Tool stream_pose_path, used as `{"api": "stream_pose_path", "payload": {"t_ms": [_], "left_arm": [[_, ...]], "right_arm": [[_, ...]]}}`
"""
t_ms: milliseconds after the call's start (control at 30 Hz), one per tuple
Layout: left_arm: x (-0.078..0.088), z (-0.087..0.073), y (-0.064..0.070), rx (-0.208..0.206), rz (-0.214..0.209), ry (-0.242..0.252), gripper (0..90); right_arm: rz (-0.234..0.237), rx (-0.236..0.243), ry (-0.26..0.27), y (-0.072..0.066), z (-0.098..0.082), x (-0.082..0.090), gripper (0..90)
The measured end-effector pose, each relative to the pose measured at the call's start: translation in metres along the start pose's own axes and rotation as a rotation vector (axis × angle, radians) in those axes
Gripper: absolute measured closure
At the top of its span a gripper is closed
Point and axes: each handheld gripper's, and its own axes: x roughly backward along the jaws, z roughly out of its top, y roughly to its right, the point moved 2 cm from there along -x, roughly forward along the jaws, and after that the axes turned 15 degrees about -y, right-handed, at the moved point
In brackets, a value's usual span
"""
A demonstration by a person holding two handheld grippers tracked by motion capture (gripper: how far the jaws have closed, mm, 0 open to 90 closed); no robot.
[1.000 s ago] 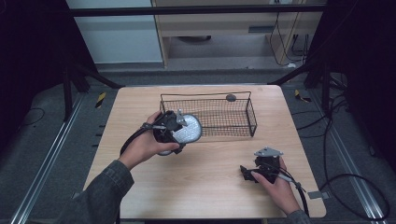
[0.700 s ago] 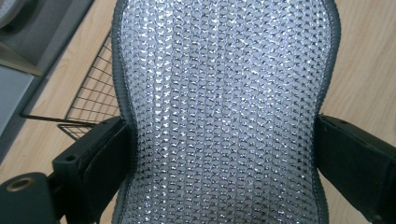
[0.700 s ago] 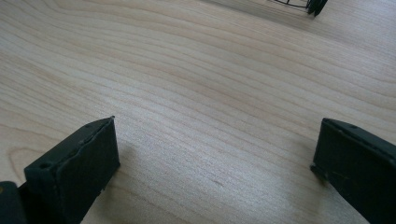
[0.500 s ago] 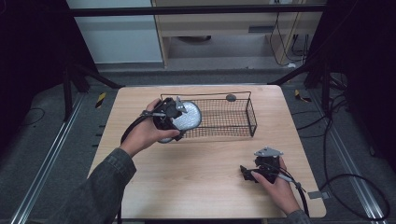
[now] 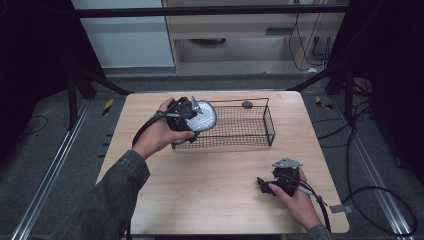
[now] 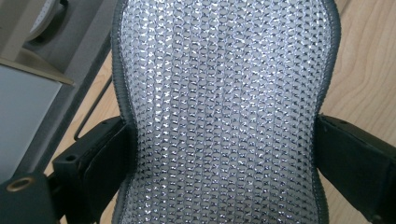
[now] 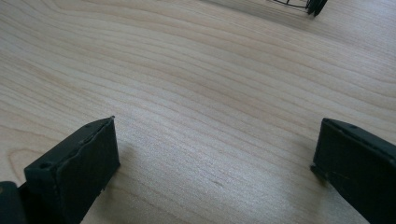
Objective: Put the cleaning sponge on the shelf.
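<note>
My left gripper [image 5: 192, 116] is shut on a flat silver mesh pad [image 5: 204, 117] with a grey rim, holding it over the left end of the black wire basket [image 5: 250, 131]. In the left gripper view the pad [image 6: 224, 107] is pinched at its narrow waist between both jaws. A small dark round object [image 5: 247, 104] lies at the basket's far side. My right gripper [image 5: 263, 186] rests low on the table [image 5: 210, 185] at the front right, open, with only bare wood [image 7: 210, 116] between its jaws.
The wire basket's corner [image 7: 310, 4] shows at the top of the right gripper view. Cables trail from both grippers. Beyond the table stand a cabinet [image 5: 240, 30] and dark frame bars.
My left gripper has carried the mesh pad up and to the right, from in front of the basket to above its left end. The right gripper has stayed put.
</note>
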Motion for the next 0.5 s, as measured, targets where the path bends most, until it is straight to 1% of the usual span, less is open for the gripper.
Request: {"api": "stream_pose_path", "payload": {"t_ms": [67,100,133,300,500], "left_arm": [[-0.002,0.003,-0.004,0.003,0.011,0.006,5.6],[-0.002,0.003,-0.004,0.003,0.011,0.006,5.6],[-0.003,0.004,-0.007,0.004,0.012,0.005,5.6],[-0.007,0.007,-0.012,-0.001,0.024,-0.007,5.6],[-0.008,0.013,-0.015,-0.001,0.024,0.004,5.6]], "right_arm": [[-0.001,0.0,0.001,0.0,0.0,0.0,0.4],[-0.001,0.0,0.001,0.0,0.0,0.0,0.4],[-0.001,-0.003,0.002,0.0,0.0,0.0,0.4],[0.0,-0.006,0.001,0.0,0.0,0.0,0.4],[0.002,-0.012,0.001,-0.001,0.001,0.0,0.4]]}}
